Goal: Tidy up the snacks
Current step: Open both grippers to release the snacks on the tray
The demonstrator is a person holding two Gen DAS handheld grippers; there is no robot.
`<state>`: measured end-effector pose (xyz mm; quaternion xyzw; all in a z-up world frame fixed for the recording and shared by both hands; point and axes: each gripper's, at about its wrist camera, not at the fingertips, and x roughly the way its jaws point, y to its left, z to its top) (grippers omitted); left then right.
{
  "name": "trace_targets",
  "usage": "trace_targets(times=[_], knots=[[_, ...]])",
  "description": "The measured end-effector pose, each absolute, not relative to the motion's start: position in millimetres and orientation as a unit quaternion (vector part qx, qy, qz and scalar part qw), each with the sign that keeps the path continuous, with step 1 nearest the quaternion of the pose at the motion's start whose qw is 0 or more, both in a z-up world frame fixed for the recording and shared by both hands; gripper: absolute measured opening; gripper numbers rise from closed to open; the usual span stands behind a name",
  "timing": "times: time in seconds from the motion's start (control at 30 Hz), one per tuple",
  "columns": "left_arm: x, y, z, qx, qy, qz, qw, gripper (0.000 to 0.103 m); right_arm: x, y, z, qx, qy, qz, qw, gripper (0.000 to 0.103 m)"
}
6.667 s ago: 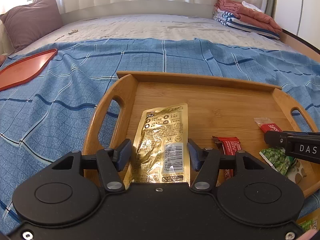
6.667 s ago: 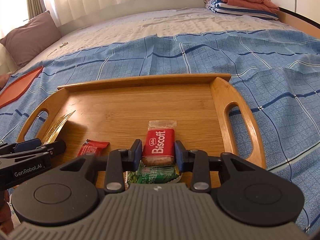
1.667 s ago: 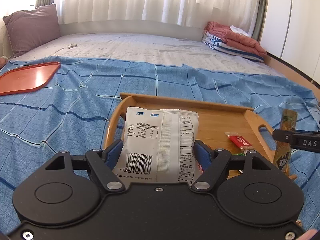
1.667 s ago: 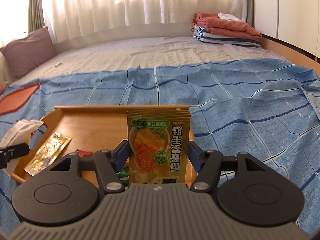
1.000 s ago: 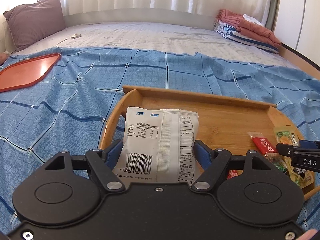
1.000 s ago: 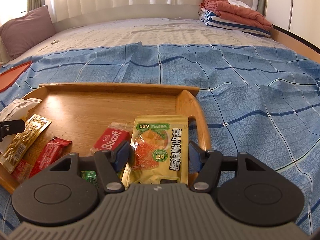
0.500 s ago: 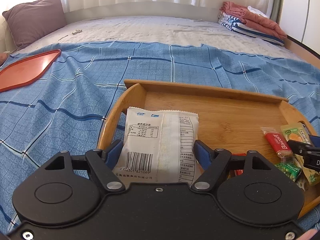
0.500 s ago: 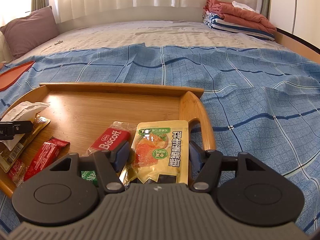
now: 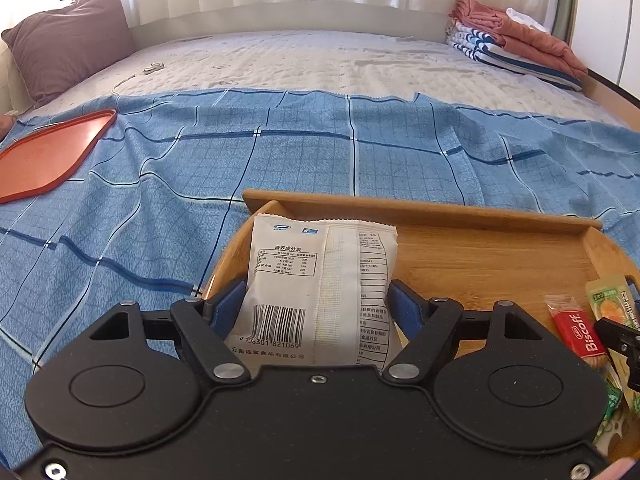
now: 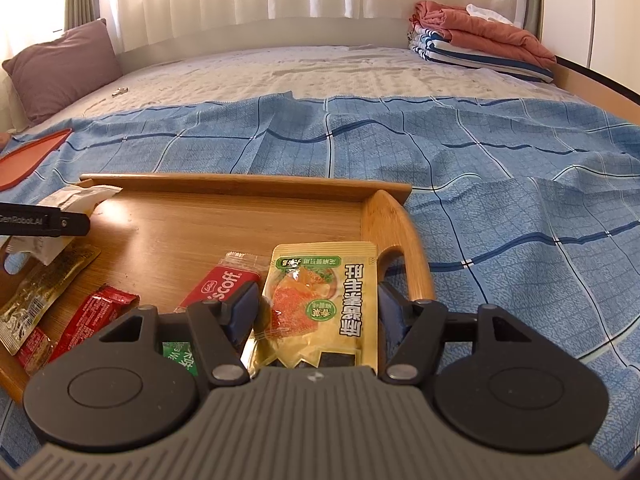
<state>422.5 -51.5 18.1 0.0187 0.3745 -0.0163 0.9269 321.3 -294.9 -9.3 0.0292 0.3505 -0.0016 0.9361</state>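
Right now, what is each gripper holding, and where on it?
Left gripper: white packet, jaws on its two side edges, low down. Right gripper: yellow packet between the jaws; grip unclear.

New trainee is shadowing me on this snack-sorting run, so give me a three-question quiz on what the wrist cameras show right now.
1. True or false: the left gripper holds a white barcoded snack bag.
2. The yellow-green sachet lies beside the bamboo tray's: A) right handle B) left handle
3. Which brand is on the red biscuit wrapper?

Key: 1 true; 2 A; 3 Biscoff.
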Motion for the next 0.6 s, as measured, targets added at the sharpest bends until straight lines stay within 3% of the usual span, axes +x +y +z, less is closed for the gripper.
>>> trace_targets(times=[0.07, 0.17, 0.3, 0.6], knots=[[425.5, -52.9, 15.4, 0.021, 0.375, -0.014, 0.927, 0.076, 322.4, -295.9, -9.3, 0.032, 0.349, 0.0, 0.937, 0.068], [426.7, -58.8, 11.5, 0.038, 0.374, -0.011, 0.927, 0.077, 323.9, -296.8, -8.8, 0.035, 0.346, -0.001, 0.938, 0.078], [420.4, -60.6, 12.6, 0.036, 0.372, -0.018, 0.927, 0.091, 320.0, -299.1, -4.7, 0.048, 0.333, -0.003, 0.942, 0.087], [377.6, -57.0, 36.6, 0.058, 0.345, -0.034, 0.936, 0.1, 290.1, -304.0, 16.9, 0.076, 0.312, -0.003, 0.947, 0.092]])
